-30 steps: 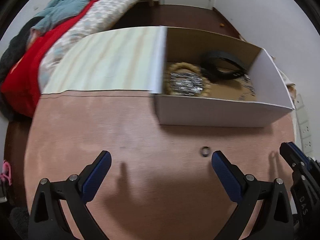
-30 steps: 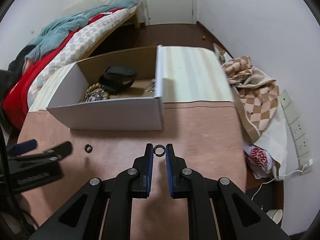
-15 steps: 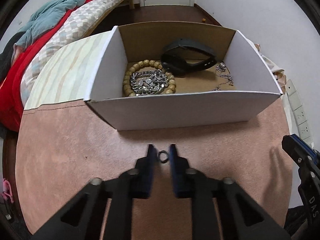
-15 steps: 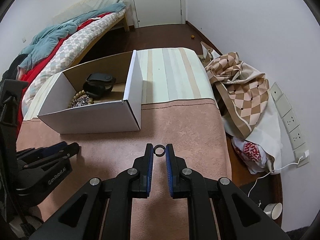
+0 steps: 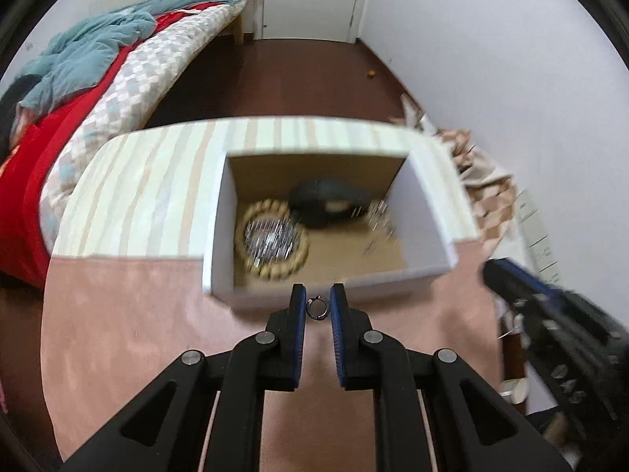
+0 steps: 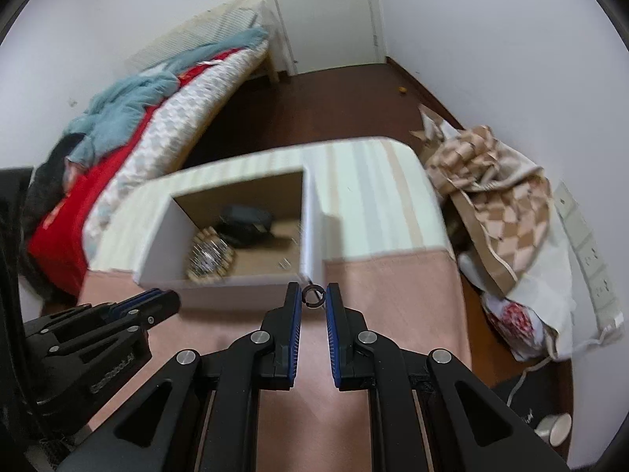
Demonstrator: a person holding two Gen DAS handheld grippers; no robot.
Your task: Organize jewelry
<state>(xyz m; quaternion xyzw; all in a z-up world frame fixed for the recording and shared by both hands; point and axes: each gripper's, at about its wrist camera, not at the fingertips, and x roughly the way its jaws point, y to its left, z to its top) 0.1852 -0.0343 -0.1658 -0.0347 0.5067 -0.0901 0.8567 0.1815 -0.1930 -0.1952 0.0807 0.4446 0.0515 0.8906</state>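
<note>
My left gripper (image 5: 317,299) is shut on a small dark ring (image 5: 317,309) and holds it raised, near the front wall of the open white cardboard box (image 5: 330,287). My right gripper (image 6: 313,295) is shut on a second small dark ring (image 6: 312,296), raised by the box's front right corner (image 6: 310,244). The box holds a wooden bead bracelet (image 5: 275,271) around a silver chain (image 5: 270,238), a black band (image 5: 328,201) and a thin chain (image 5: 379,216). The right gripper shows at the right of the left wrist view (image 5: 550,322); the left gripper shows at the left of the right wrist view (image 6: 98,326).
The box stands on a table with a pink cloth (image 5: 129,314) and a striped cloth (image 5: 149,196). A bed with red, teal and checked bedding (image 5: 90,90) is at the left. A checked cloth pile (image 6: 499,204) and wall sockets (image 6: 585,244) are at the right.
My left gripper closed on the ring on the pink cloth and lifted it toward the box. My right gripper rose with its ring and moved closer to the box.
</note>
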